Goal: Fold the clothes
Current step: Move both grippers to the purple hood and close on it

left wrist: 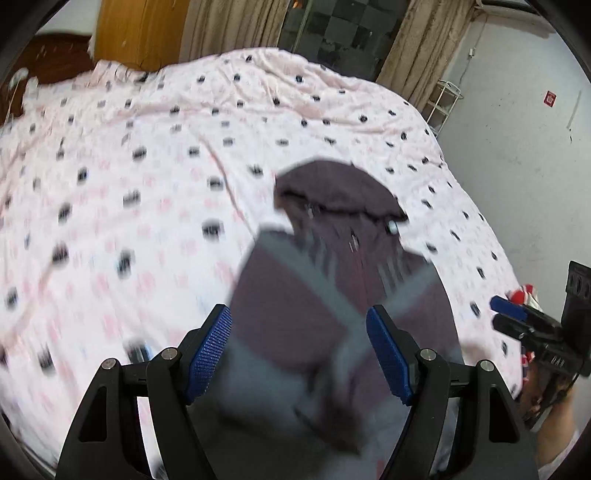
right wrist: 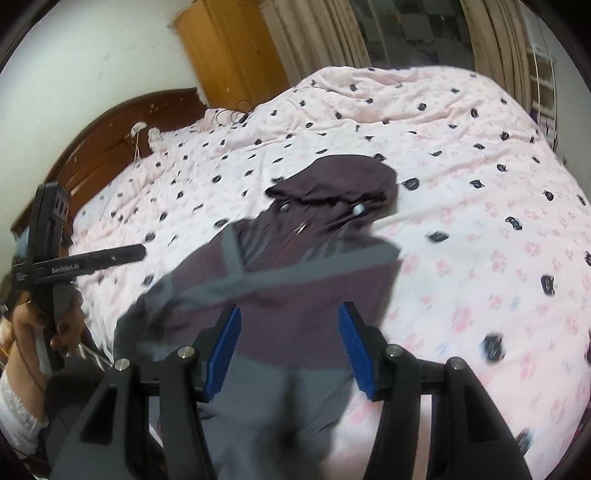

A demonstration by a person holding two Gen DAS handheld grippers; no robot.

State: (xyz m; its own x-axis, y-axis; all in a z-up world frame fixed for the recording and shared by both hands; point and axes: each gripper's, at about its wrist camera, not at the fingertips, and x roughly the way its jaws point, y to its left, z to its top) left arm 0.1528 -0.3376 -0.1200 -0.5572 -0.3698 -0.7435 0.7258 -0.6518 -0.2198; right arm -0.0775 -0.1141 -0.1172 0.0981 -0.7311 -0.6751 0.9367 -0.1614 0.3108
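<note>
A dark purple and grey hooded jacket (left wrist: 325, 280) lies on the bed, hood toward the far side, its lower part blurred. In the right wrist view the same jacket (right wrist: 295, 266) spreads from the centre to the near edge. My left gripper (left wrist: 299, 350) is open above the jacket's lower half, nothing between its blue pads. My right gripper (right wrist: 290, 349) is open as well, hovering over the jacket's grey hem. Each gripper shows in the other's view: the right gripper (left wrist: 509, 314) at the far right, the left gripper (right wrist: 140, 251) at the far left, held by a hand (right wrist: 33, 321).
The bed carries a pink quilt (left wrist: 147, 155) with dark cat prints. A wooden headboard (right wrist: 110, 140) and an orange wardrobe (right wrist: 229, 51) stand behind, with curtains (left wrist: 229, 26) and a window. A white rack (left wrist: 443, 107) stands by the grey wall.
</note>
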